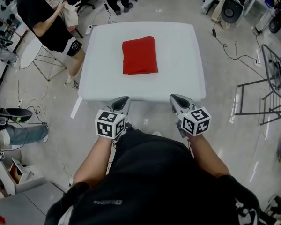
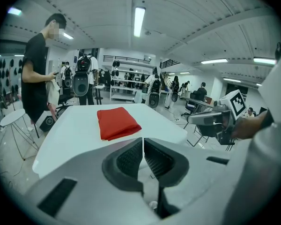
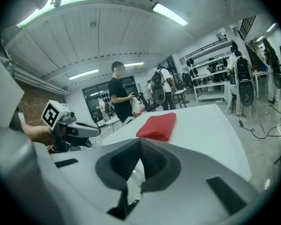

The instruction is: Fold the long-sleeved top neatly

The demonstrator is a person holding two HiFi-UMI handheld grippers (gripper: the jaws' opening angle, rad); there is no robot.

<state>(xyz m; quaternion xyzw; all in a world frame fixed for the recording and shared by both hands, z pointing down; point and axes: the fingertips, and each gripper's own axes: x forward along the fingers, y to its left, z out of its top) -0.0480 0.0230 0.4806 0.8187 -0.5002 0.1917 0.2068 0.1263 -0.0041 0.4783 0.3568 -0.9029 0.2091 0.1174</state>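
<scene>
**A:** Where is the garment lying?

**B:** The white worktop [image 1: 187, 78] is carrying it; the long-sleeved top [image 1: 139, 55] is lying as a compact red rectangle around the middle, a little toward the far and left edges; its long axis is running from near edge to far edge; I am judging it folded already.

**A:** And the grippers?

**B:** Both are hovering just off the near edge, well apart from the cloth; the left gripper [image 1: 121, 101] is showing its jaws together on nothing; the right gripper [image 1: 178, 100] is likewise closed and empty; the top is lying ahead between them, with the left one sitting slightly nearer.
</scene>
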